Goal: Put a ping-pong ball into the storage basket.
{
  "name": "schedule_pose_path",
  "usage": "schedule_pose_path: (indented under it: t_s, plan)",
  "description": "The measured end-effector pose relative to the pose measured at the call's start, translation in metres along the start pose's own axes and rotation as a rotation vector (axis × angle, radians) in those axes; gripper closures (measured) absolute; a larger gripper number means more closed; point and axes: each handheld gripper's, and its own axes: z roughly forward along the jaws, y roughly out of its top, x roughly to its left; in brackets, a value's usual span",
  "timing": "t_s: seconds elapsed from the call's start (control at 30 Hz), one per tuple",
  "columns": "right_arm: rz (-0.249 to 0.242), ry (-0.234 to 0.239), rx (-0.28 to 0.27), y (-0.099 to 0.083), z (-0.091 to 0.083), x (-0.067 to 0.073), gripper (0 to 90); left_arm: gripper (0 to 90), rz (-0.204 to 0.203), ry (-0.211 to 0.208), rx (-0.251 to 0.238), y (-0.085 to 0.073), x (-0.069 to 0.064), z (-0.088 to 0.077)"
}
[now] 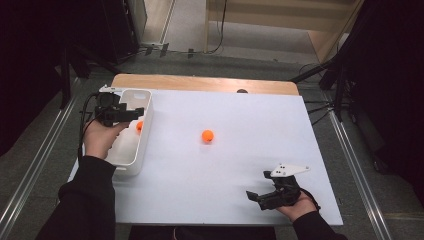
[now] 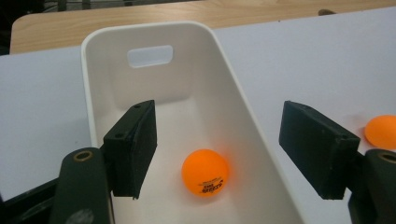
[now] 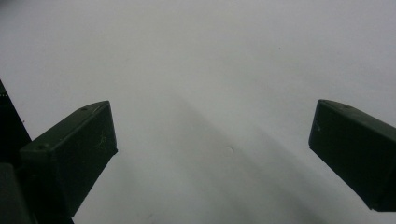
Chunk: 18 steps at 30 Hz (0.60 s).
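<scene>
White tabletop (image 1: pixel 225 170) under us — our left gripper (image 2: pixel 219 144) hangs parted over the bin (image 2: pixel 140 32), orange ball (image 2: pixel 204 171) loose below its jaws, right gripper (image 3: pixel 210 140) wide, empty.

A white tabletop (image 1: pixel 250 150) sits on a wooden table whose far edge (image 1: pixel 200 82) shows bare; grey floor (image 1: pixel 45 150) runs round it with metal rails (image 1: pixel 357 160) at both sides, dark stands (image 1: pixel 340 85) flank it, pale wooden furniture (image 1: pixel 300 20) behind, cables (image 1: pixel 220 30) trailing

One ball (image 2: pixel 205 172) lies in the bin (image 1: pixel 145 131) at the table's (image 1: pixel 240 165) left; another ball (image 1: pixel 207 135) sits mid-table.
</scene>
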Motion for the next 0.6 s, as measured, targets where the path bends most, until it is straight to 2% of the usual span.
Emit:
schedule_pose_path:
  t_s: [0.03,0.13,0.2,0.4,0.5,0.6]
  plan:
    - [0.002,0.0,-0.001,0.0,0.0,0.0,0.0,28.2,-0.008,-0.025,0.001,0.001,0.0,-0.002]
    - [0.009,0.001,-0.009,0.001,0.0,-0.001,0.0,25.9,-0.021,-0.062,-0.007,0.002,-0.001,-0.006]
    - [0.008,0.001,-0.009,0.001,0.0,-0.001,0.0,25.9,-0.02,-0.072,-0.002,0.004,-0.002,-0.009]
    - [0.006,0.003,-0.008,0.002,0.0,-0.002,0.0,25.9,0.016,-0.128,-0.008,0.009,-0.012,-0.018]
    - [0.011,0.001,-0.011,0.002,0.0,-0.003,0.0,25.9,0.035,-0.144,-0.012,0.011,-0.018,-0.02]
    - [0.018,0.0,-0.012,0.002,-0.001,-0.003,0.0,25.9,0.055,-0.169,0.004,0.012,-0.024,-0.02]
